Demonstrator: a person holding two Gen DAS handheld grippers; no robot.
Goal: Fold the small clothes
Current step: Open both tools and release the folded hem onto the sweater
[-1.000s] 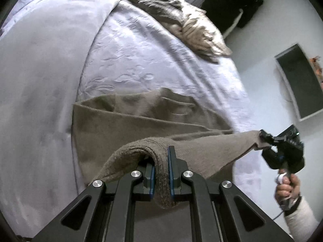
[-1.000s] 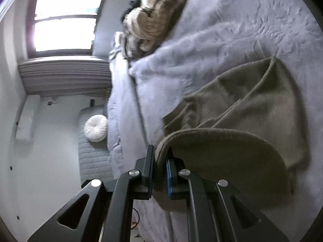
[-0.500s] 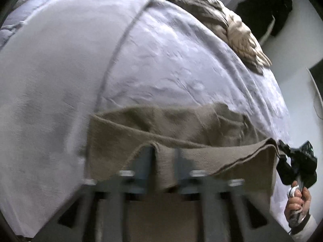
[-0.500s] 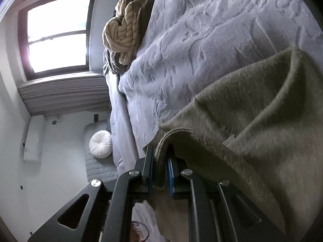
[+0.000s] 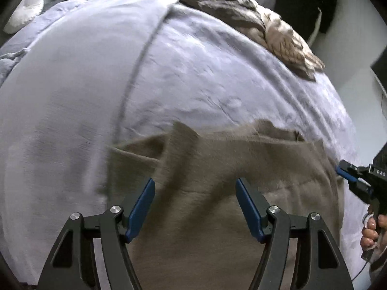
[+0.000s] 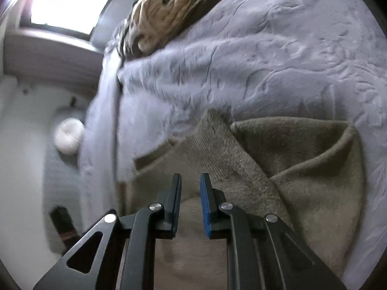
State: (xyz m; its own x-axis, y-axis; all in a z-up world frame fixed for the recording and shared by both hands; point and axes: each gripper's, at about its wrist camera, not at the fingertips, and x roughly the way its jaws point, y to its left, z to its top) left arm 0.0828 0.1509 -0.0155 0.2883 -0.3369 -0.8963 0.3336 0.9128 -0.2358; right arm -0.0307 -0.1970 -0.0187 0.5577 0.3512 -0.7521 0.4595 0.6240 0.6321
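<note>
- the left gripper stands wide apart, its blue pads hanging over the brown garment with nothing pinched between them. its jaws have just been opening, and the cloth lies below them, not in them.
- the right gripper shows a narrow gap between its pads, and no fold sits in that gap; its jaws have just been parting a little too. seen from the left wrist it hangs at the garment's right edge, with the person's hand on its handle.
- so both grips are off the cloth. judged from this, the fold-over is laid and let go, one step of the folding done.
- the brown garment lies doubled on the lilac bedspread, near its front edge, with a ribbed cuff or hem poking out at the top and an upper layer crossing the lower at a slant.
- against a second ago: then each gripper was clamped on a raised edge of the cloth, held taut between the two; now that edge is down flat on the layer beneath. both cameras look closer to the bed than before.
- farther off, a beige and brown chunky knit throw sits bunched at the far side of the bed, where it was earlier.
- beyond the bed, a round white cushion and a bright window.
</note>
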